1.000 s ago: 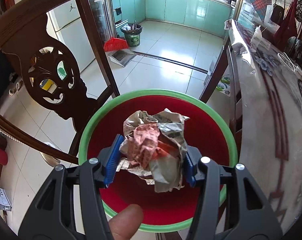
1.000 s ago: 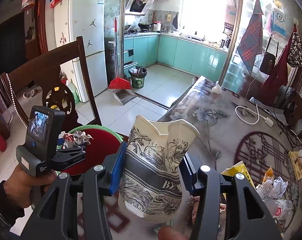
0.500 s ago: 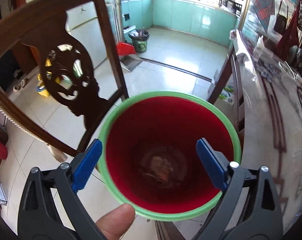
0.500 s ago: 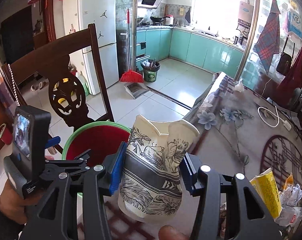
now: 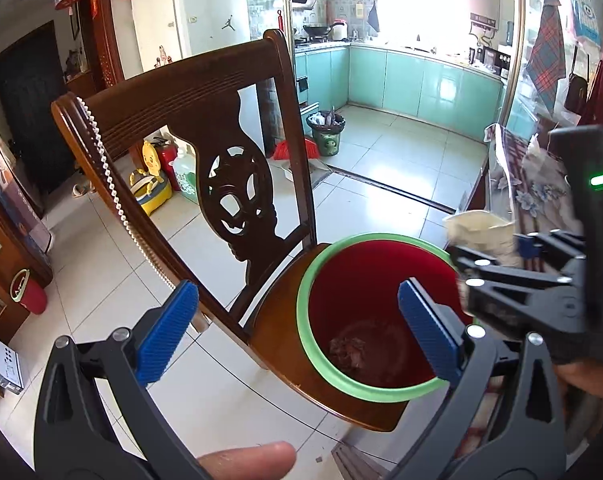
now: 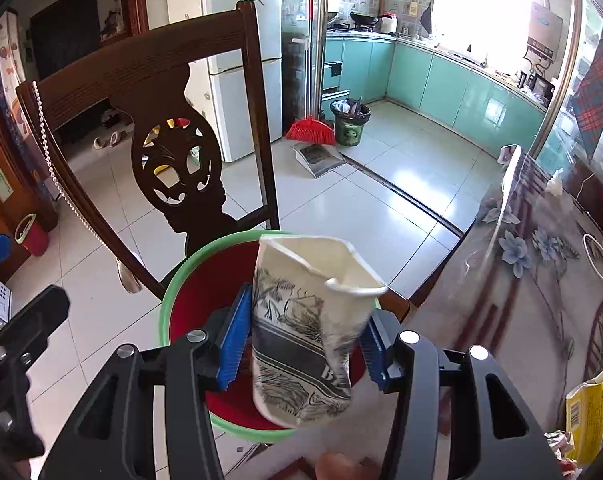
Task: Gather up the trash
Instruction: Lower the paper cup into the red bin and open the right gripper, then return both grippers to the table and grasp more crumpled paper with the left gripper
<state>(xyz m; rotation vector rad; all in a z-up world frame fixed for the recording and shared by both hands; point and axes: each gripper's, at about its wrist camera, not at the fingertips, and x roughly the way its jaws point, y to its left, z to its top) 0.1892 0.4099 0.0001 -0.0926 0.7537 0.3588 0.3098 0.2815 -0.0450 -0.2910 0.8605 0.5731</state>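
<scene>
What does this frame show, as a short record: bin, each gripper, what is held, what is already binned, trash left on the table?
bin: red bucket with green rim, standing on the wooden chair seat
left gripper: jaws opening, nothing between them
right gripper: shut on a crumpled paper cup, above the bucket
already binned: crumpled wrapper at the bucket's bottom
left on table: yellow packet and other wrappers at the table's near edge
</scene>
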